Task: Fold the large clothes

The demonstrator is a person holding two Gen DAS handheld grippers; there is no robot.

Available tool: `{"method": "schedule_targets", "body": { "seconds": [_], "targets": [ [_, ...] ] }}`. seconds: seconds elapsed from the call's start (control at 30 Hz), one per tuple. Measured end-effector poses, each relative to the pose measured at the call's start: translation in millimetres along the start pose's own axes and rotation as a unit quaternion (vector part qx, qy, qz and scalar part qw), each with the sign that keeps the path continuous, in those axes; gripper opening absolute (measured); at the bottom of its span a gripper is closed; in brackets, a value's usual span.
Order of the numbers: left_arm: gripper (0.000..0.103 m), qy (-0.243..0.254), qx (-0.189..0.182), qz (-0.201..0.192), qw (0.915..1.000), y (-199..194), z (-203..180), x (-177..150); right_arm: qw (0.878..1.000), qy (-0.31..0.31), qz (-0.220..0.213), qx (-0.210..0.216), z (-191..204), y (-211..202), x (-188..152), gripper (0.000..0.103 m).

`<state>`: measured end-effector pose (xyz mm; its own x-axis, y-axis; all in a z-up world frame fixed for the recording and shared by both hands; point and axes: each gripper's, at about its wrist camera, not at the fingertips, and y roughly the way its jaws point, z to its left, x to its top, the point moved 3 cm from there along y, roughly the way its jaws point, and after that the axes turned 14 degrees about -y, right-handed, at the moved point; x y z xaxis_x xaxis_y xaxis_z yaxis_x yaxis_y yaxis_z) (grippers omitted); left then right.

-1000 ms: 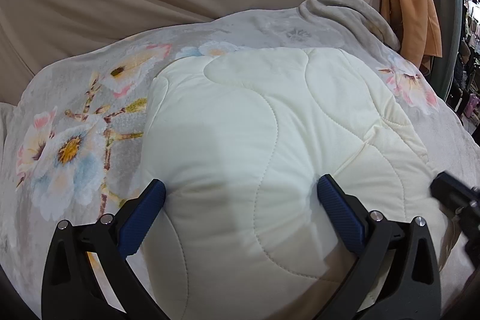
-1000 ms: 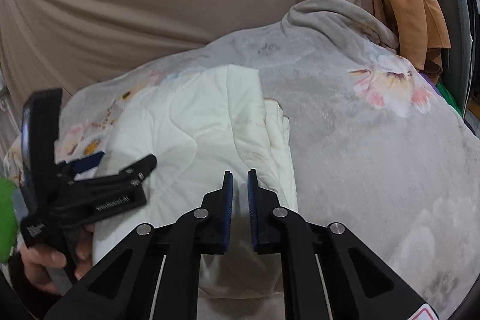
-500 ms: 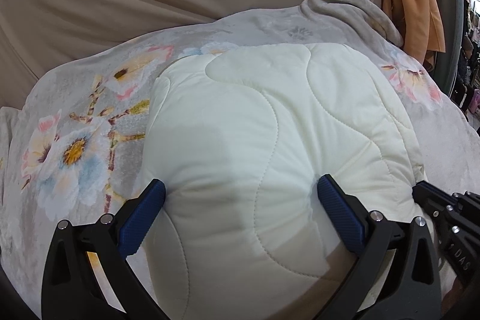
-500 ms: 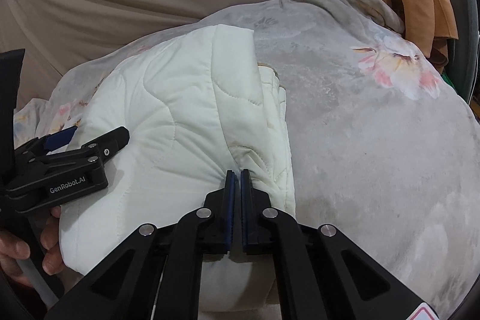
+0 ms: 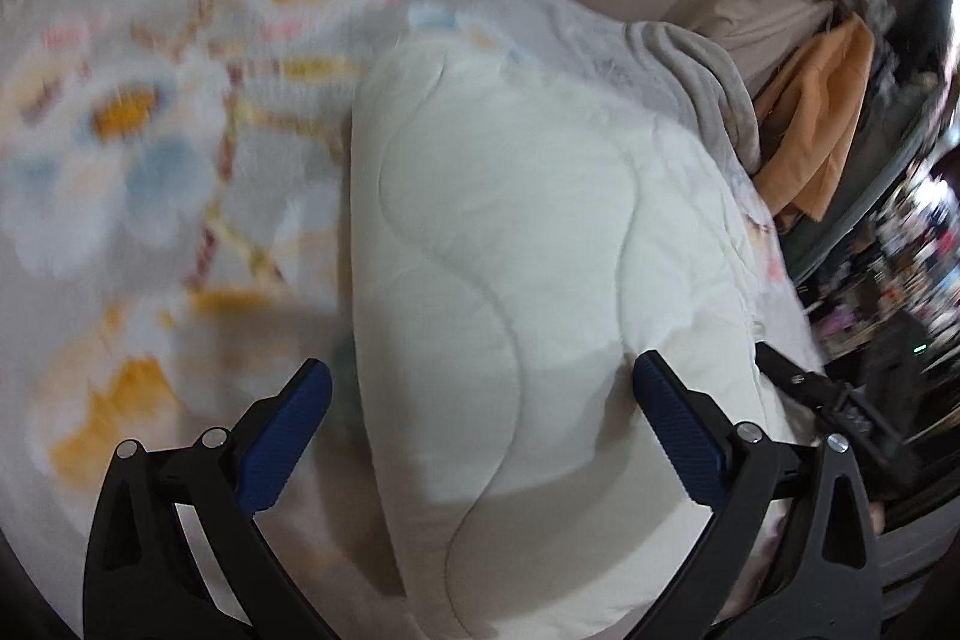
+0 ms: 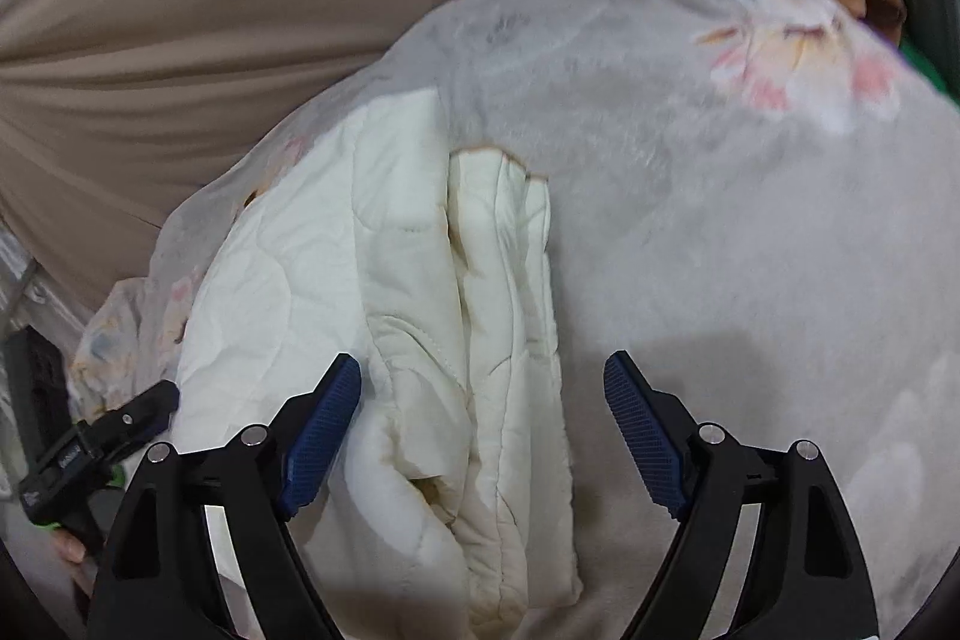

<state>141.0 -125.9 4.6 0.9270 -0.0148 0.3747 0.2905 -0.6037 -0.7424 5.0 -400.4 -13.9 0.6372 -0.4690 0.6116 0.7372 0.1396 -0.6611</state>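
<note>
We see the folded cream quilt (image 6: 372, 292) lying lengthwise away from us; left hand-held gripper (image 5: 480, 430) and right hand-held gripper (image 6: 480, 430) both gape wide.

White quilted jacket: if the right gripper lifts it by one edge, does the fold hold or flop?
The white quilted jacket probably flops: its stacked layers lie loose and unpinned. The puffy padding suggests it is light for its bulk. The open right gripper might catch only the top layer.
</note>
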Motion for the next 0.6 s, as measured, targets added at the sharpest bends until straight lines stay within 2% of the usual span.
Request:
{"method": "schedule_targets", "body": {
  "seconds": [0.07,0.13,0.2,0.3,0.37,0.4,0.47,0.5,0.6],
  "targets": [
    [0.098,-0.041,-0.03,0.024,0.9984,9,11,-2,0.999,0.024,0.013,0.041,-6,11,-5,0.085],
    [0.098,-0.062,-0.056,0.048,0.9953,19,16,-2,0.996,0.039,0.025,0.077,-10,21,-8,0.086],
    [0.098,-0.067,-0.071,0.063,0.9932,26,16,-3,0.993,0.044,0.035,0.103,-11,30,-10,0.088],
    [0.098,-0.05,-0.07,0.061,0.9944,30,7,-5,0.992,0.033,0.038,0.113,-6,34,-8,0.086],
    [0.098,-0.022,-0.061,0.056,0.9963,28,-5,-7,0.993,0.016,0.033,0.115,3,32,-4,0.068],
    [0.096,-0.006,-0.06,0.052,0.9968,25,-11,-8,0.994,0.007,0.029,0.11,8,30,0,0.064],
    [0.086,0.025,-0.057,0.034,0.9975,15,-23,-7,0.995,-0.01,0.015,0.095,18,20,6,0.046],
    [0.079,0.039,-0.059,0.023,0.9972,7,-29,-6,0.996,-0.02,0.007,0.087,24,14,7,0.044],
    [0.071,0.072,-0.072,-0.009,0.9947,-18,-43,5,0.996,-0.053,-0.025,0.066,49,0,19,0.039]
  ]
}}
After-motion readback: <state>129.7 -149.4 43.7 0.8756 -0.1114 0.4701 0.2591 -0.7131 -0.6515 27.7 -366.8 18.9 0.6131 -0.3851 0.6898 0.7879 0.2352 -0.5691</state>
